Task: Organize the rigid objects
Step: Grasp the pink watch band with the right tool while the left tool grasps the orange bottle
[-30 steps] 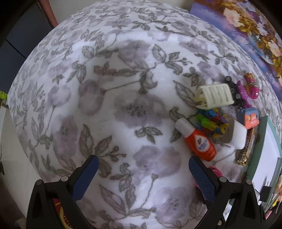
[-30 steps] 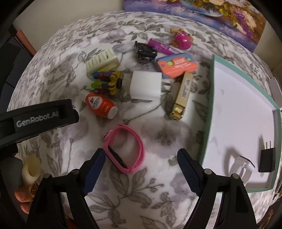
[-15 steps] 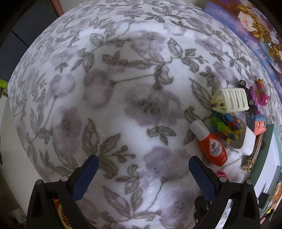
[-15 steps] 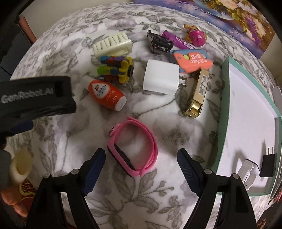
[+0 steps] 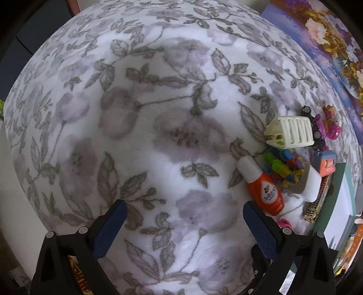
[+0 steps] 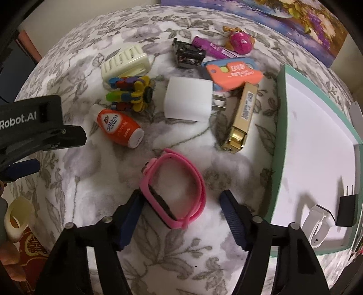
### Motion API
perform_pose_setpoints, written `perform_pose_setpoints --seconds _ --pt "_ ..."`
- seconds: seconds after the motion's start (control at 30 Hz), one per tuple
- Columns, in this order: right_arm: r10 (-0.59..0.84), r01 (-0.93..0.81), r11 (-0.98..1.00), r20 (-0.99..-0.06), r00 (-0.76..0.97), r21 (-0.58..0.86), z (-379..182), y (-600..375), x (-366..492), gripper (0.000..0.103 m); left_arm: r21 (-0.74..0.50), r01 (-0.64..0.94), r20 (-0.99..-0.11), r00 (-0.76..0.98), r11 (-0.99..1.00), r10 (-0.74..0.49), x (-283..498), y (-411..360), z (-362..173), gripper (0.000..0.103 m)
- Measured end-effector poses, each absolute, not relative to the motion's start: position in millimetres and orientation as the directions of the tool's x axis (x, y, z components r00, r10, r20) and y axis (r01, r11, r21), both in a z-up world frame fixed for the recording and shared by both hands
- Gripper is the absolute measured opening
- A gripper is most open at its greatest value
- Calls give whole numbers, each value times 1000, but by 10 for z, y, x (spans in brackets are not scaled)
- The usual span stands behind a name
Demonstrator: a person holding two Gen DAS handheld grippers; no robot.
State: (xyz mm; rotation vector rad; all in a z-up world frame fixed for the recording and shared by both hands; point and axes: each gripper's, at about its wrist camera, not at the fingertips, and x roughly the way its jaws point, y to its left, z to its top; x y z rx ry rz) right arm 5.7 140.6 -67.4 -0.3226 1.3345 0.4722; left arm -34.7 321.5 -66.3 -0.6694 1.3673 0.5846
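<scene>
A floral blanket (image 5: 158, 136) lies beneath a flower painting (image 6: 283, 15).

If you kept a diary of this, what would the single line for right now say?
right gripper: open, around pink watch | left gripper: open, empty | tray: holds white watch, black plug

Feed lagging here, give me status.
Both tongs open: left over bare floral cloth, right straddling pink rubber watch band. Band not gripped. Green-rimmed white tray alongside; nothing blocking.
</scene>
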Motion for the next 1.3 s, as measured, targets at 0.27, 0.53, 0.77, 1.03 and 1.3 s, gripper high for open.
perform_pose_setpoints --seconds 0.27,0.53,0.77,1.03,1.3 --pt "144 -459 887 -976 162 55 -630 1130 255 56 -152 -678 -980 196 720 -22 -171 3108 -526 102" --pt "182 -416 903 -973 140 109 -607 926 456 55 -155 -618 -976 216 771 -24 47 2919 -539 95" --pt "199 -408 903 -971 129 131 -585 946 426 55 -146 -535 -974 225 832 -26 261 2711 -598 95" --pt "204 -392 908 -972 114 145 -585 922 428 55 -62 -389 -977 211 919 23 500 2456 -593 97" --pt "202 -391 910 -972 123 140 -566 910 402 55 16 -270 -974 214 963 76 625 2179 -654 98"
